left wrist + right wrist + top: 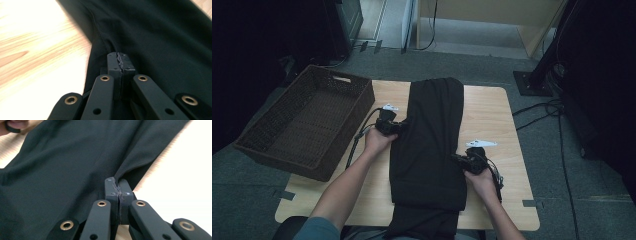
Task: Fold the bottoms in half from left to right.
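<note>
A black garment (428, 142), folded long like trousers, lies down the middle of the wooden table (488, 116), and its near end hangs over the front edge. My left gripper (398, 127) is at the garment's left edge, about halfway up. In the left gripper view the left gripper (119, 57) has its jaws shut on a pinch of the black cloth (155, 37) beside a seam. My right gripper (460, 160) is at the right edge, nearer the front. In the right gripper view the right gripper (117, 182) has its jaws shut on the edge of the cloth (62, 165).
A dark wicker basket (302, 120) stands at the table's left side, partly overhanging it. Bare tabletop lies to the right of the garment. Cables (542, 112) run over the grey floor at the right. The other hand (15, 123) shows at the top left of the right gripper view.
</note>
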Demonstrator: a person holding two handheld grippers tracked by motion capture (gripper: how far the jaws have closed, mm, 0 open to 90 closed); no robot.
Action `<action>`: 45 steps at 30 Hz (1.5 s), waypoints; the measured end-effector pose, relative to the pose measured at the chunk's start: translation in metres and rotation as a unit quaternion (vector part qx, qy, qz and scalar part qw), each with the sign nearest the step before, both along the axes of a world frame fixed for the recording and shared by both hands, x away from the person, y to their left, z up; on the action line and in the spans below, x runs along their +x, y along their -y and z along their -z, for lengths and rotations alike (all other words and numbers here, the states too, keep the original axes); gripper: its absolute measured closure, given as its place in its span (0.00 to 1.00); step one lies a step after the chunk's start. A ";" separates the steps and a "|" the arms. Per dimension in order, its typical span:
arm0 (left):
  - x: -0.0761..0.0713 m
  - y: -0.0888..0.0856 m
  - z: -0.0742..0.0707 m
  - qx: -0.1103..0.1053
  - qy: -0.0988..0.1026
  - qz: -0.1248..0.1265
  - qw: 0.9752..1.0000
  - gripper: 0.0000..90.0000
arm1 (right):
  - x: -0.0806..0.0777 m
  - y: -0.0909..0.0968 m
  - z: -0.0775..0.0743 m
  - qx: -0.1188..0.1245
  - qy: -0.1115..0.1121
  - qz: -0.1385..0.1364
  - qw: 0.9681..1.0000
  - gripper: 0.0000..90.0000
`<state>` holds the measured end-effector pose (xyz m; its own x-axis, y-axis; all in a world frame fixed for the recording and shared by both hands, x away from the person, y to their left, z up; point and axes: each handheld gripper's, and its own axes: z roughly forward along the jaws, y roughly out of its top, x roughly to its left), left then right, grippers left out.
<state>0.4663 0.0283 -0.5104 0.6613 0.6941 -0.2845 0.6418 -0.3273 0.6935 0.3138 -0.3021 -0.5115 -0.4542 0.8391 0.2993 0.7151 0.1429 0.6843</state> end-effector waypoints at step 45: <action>-0.067 -0.074 -0.014 -0.052 -0.060 0.014 0.997 0.89 | 0.052 0.003 -0.013 -0.022 0.073 0.029 0.997 0.61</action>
